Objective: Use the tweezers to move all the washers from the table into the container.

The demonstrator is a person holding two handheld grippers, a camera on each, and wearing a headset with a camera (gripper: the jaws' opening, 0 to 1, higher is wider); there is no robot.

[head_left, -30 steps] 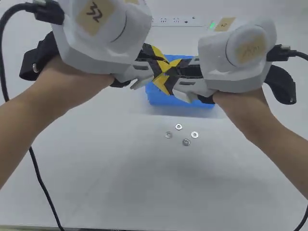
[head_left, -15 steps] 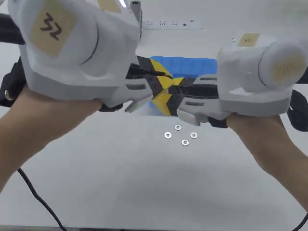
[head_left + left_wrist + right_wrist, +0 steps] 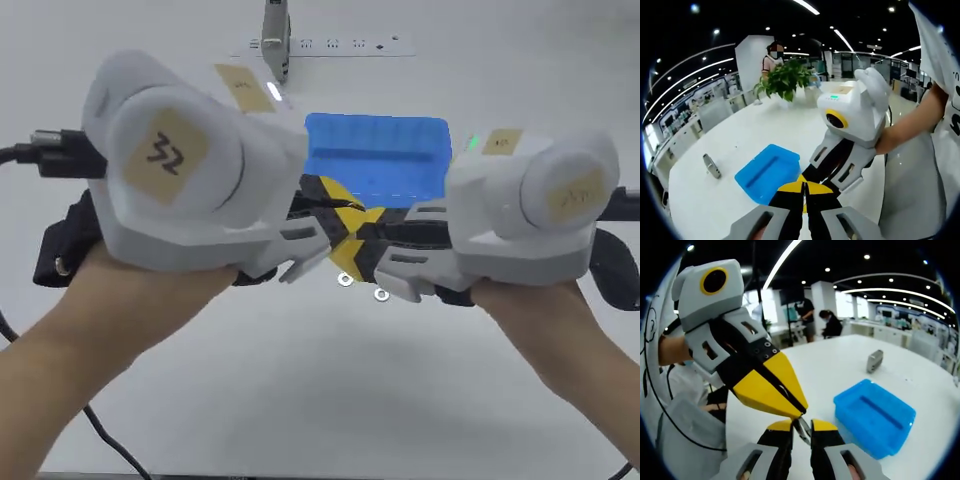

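My right gripper (image 3: pixel 802 425) pinches the tweezers (image 3: pixel 801 433). My left gripper (image 3: pixel 805 189), jaws pressed together, meets their tip. Two washers (image 3: pixel 345 279) lie on the table (image 3: pixel 330 400) below, just short of the container (image 3: pixel 376 160); open tabletop spreads toward me.

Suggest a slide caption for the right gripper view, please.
Right tool pinches the tweezers where the left tool, jaws shut, meets them; blue container on the white table beyond.
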